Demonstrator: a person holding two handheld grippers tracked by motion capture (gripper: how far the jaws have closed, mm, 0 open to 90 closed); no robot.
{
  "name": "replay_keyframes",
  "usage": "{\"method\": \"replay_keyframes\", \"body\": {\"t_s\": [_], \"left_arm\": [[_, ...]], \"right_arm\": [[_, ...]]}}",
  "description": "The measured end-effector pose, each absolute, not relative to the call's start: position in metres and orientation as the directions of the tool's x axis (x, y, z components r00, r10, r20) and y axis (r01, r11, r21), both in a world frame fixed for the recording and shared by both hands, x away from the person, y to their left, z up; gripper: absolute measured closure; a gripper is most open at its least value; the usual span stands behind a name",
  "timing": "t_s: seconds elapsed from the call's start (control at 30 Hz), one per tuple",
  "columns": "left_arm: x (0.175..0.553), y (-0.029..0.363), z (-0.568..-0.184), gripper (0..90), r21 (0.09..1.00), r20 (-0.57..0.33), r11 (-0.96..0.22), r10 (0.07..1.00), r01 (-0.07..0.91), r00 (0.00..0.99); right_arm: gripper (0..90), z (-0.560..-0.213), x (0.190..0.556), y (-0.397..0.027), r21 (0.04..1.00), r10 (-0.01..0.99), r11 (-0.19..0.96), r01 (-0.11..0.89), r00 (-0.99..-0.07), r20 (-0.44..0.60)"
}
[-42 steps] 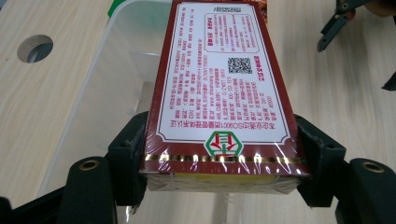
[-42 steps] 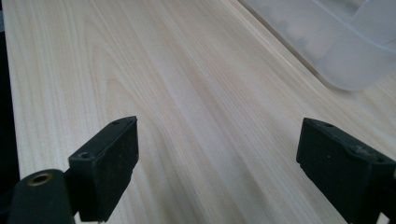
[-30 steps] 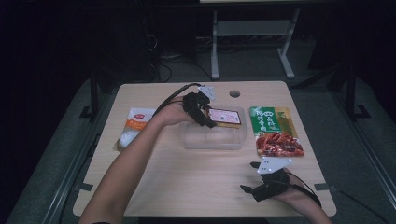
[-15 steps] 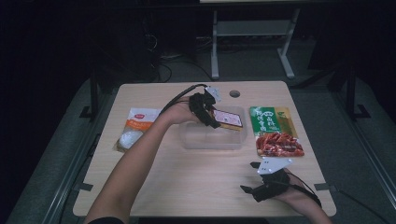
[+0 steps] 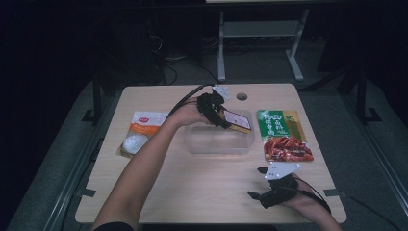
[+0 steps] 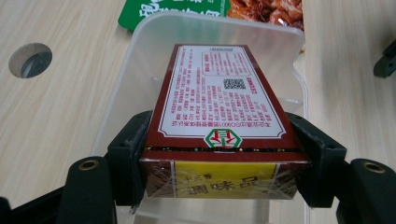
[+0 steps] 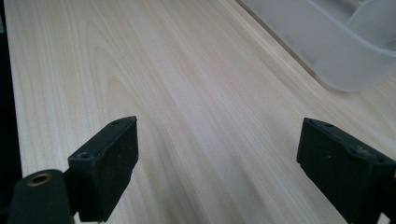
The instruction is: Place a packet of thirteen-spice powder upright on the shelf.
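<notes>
The left gripper [image 5: 222,117] is clenched on a dark red box [image 5: 235,120] with a white printed label and a yellow end panel. In the left gripper view its two black jaws press against the box's [image 6: 219,126] long sides near the yellow end, and the box juts forward from them, tilted, over a translucent plastic container [image 6: 140,70]. In the high view the box hangs above the container's [image 5: 197,144] far right part, near the middle of the light wooden table [image 5: 192,192]; whether it touches the container's rim cannot be told. The person's left forearm [image 5: 144,168] reaches diagonally across the table to it.

The right gripper [image 5: 262,185] rests low at the near right of the table, well apart from the container. In the right gripper view its jaws stand wide apart with bare tabletop [image 7: 187,93] between them and a corner of the container [image 7: 336,51] farther off, so it is released and grasps nothing.

To the right of the container lies a green-and-red food packet [image 5: 281,134], its corner also showing beyond the container in the left gripper view [image 6: 187,9]. To the left lies a white-and-orange packet [image 5: 139,132]. A round cable hole [image 5: 242,96] sits in the table near its far edge.
</notes>
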State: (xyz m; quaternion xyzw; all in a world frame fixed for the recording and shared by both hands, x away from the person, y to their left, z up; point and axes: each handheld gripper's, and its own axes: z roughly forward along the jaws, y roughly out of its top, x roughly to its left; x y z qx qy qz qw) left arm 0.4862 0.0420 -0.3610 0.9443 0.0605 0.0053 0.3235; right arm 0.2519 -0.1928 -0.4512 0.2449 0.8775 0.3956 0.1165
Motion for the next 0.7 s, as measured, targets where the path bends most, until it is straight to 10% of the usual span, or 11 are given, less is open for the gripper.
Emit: {"method": "replay_keyframes", "body": {"t_s": [0.7], "left_arm": [[0.491,0.02,-0.349,30.7,0.712,-0.033,-0.695,0.109,0.099,0.994]], "right_arm": [[12.2,-0.452,0.252,-0.192,0.749,0.513,0.571,0.336,-0.859,-0.006]]}}
